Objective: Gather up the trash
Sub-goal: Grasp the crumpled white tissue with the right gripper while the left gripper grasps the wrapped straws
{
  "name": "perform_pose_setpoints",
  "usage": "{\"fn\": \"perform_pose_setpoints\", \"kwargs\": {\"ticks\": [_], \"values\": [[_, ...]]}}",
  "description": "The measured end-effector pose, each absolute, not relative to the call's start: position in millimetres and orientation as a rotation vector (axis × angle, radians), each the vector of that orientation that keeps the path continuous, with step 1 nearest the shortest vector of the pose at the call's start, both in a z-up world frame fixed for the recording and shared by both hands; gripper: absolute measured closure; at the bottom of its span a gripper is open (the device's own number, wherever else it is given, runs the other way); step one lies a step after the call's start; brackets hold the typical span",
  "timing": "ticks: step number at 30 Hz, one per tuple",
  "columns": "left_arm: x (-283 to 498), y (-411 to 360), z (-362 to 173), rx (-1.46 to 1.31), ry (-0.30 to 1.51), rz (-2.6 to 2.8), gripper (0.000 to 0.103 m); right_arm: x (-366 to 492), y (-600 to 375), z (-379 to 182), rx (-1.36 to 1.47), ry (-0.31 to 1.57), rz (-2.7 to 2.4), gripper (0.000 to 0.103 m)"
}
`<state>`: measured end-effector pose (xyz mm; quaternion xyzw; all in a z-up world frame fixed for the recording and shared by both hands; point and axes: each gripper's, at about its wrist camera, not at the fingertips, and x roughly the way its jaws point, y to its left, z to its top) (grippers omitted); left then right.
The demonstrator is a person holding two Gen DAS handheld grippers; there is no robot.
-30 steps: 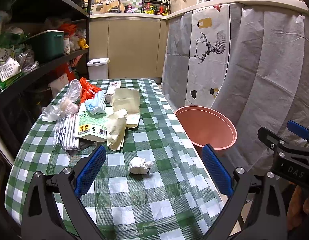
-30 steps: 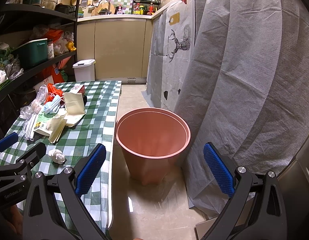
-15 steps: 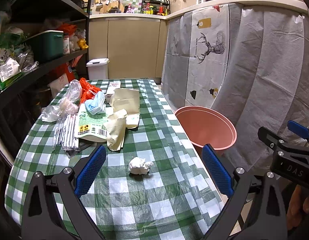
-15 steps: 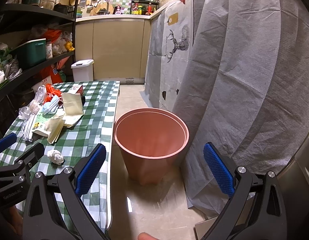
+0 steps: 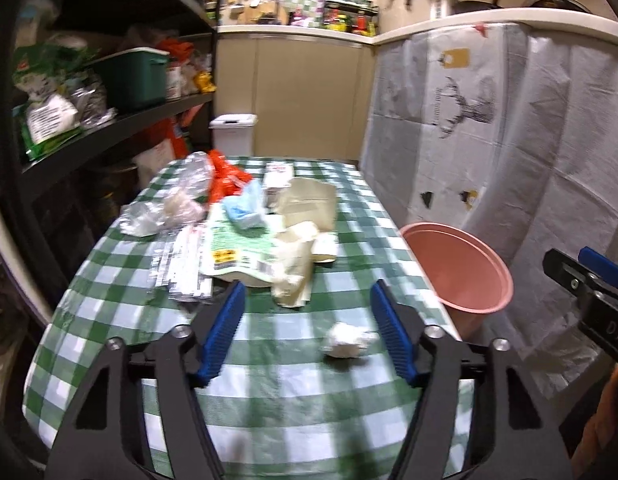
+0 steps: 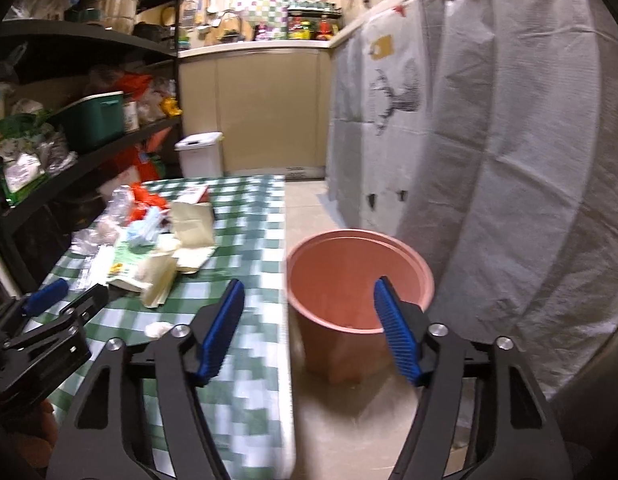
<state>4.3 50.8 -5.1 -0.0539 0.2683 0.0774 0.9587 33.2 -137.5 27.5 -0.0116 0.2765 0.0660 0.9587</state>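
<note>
The crumpled white tissue wad [image 5: 347, 340] lies on the green-and-white checked tablecloth [image 5: 269, 400], between the spread jaws of the left gripper [image 5: 307, 320] and closer to its right blue pad; nothing touches it. The left gripper stands open and empty. The right gripper [image 6: 309, 320] is likewise open and empty, held over the gap between the table edge and the pink plastic bin [image 6: 359, 276], its right pad overlapping the bin rim in the view.

The wad is irregular, soft-looking and matte. The bin is a round, smooth-walled tapered bucket standing on the tiled floor just beside the table. Further along the table lies a pile of rubbish [image 5: 245, 224]: beige paper bags, a green-printed packet, clear crinkled plastic, a blue mask and orange wrapping.

Compared with half a second earlier, both grippers' jaws are noticeably narrower, though not closed. The left view has shifted, placing the wad right of centre, and both views show motion blur.
</note>
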Motion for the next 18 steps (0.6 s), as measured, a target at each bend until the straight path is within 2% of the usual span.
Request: {"fn": "perform_pose_setpoints", "kwargs": {"ticks": [3, 6, 9, 18], "values": [[3.0, 75.3, -7.1, -0.166, 0.49, 0.208, 0.059, 35.9, -116.1, 22.8, -0.015, 0.57, 0.18, 0.04], [4.1, 95.6, -10.6, -0.186, 0.508, 0.271, 0.068, 39.8, -91.1, 13.3, -0.023, 0.58, 0.23, 0.046], [9.2, 119.3, -18.6, -0.229, 0.534, 0.333, 0.07, 45.4, -68.8, 0.0, -0.033, 0.631, 0.283, 0.051], [27.5, 146.4, -28.3, -0.247, 0.579, 0.39, 0.075, 59.2, -29.4, -20.3, -0.044, 0.716, 0.388, 0.052]]}}
